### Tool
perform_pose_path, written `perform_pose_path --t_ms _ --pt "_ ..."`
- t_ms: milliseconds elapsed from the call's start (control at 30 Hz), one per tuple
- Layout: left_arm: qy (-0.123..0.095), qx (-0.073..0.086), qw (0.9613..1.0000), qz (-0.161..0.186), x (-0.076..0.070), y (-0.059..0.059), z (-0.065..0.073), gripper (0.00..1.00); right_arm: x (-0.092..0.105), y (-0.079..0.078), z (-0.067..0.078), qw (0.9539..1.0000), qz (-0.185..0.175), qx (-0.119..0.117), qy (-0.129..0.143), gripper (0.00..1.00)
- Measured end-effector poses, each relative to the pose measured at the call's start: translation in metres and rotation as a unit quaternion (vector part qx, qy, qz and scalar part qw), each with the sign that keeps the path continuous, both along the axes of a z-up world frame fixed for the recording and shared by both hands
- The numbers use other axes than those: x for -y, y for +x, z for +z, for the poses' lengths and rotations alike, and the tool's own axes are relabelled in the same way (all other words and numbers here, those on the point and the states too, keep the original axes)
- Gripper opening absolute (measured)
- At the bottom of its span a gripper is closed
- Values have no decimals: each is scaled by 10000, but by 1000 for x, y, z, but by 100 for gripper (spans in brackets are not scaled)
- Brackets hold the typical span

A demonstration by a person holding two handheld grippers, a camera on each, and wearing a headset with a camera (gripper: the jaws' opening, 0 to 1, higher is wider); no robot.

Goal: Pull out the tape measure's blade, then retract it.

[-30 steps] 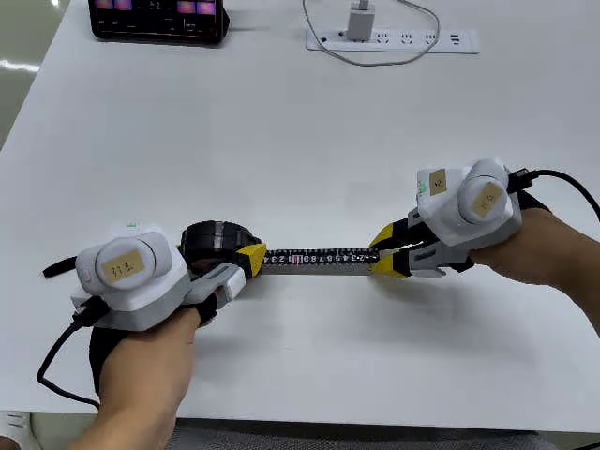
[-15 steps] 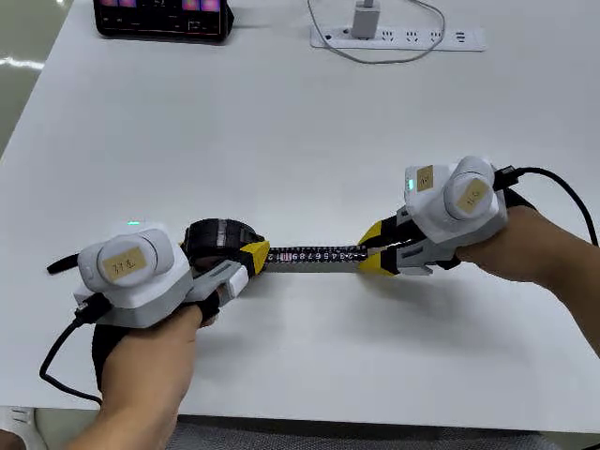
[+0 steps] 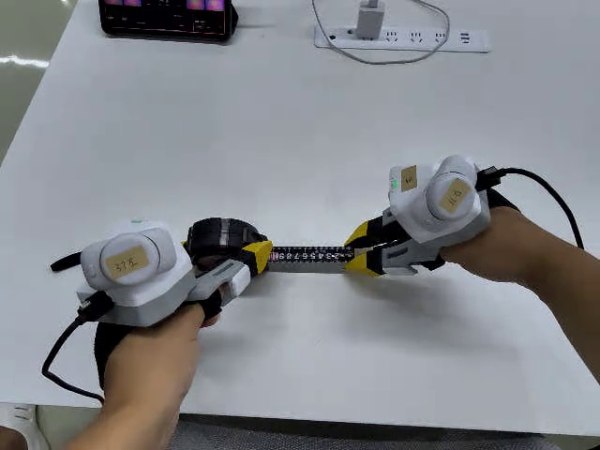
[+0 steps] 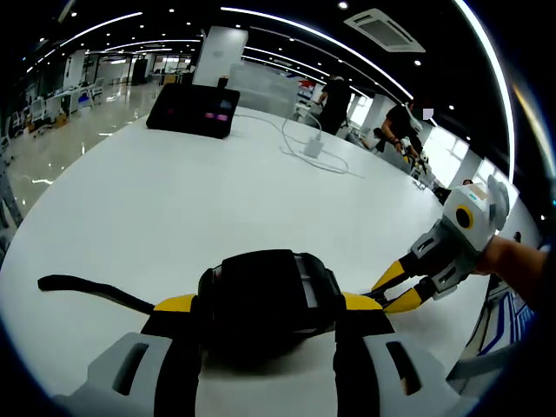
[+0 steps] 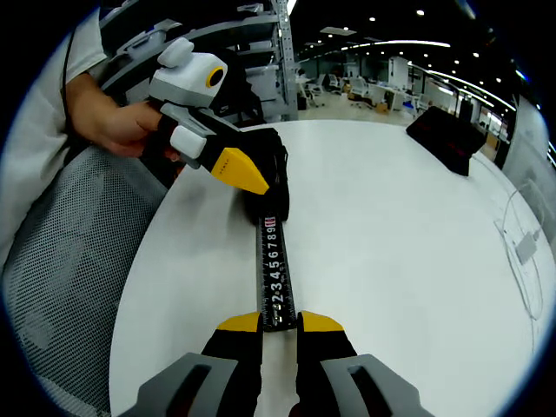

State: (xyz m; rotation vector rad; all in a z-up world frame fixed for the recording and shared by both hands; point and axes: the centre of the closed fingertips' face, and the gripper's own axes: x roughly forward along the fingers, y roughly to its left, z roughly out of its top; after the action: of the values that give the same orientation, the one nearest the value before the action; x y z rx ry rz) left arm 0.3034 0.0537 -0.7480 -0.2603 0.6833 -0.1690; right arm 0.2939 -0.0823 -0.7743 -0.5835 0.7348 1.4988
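A black tape measure case [image 3: 219, 243] sits on the white table, held between the yellow-tipped jaws of my left gripper [image 3: 246, 261]. In the left gripper view the case [image 4: 268, 300] sits squarely between my left gripper's [image 4: 268, 306] jaws. A short length of dark numbered blade [image 3: 306, 255] runs right from the case to my right gripper [image 3: 359, 247], which is shut on the blade's end. In the right gripper view the blade [image 5: 274, 274] leads from my right gripper [image 5: 279, 323] up to the case [image 5: 268, 170].
A dark tablet [image 3: 167, 17] lies at the table's far left edge. A white power strip [image 3: 403, 38] with a plugged charger and looping cable lies at the far right. The white table [image 3: 281, 141] spreads bare between them and the grippers.
My right gripper has moved left toward the case, and the exposed blade has grown shorter. The left gripper and case have held their place.
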Motion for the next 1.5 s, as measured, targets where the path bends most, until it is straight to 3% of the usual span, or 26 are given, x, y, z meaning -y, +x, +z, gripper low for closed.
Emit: perform_pose_path --t_ms 1500 --pt "-11 -11 10000 -26 -1 1 -2 58 -60 -3 -3 9992 135 -136 356 11"
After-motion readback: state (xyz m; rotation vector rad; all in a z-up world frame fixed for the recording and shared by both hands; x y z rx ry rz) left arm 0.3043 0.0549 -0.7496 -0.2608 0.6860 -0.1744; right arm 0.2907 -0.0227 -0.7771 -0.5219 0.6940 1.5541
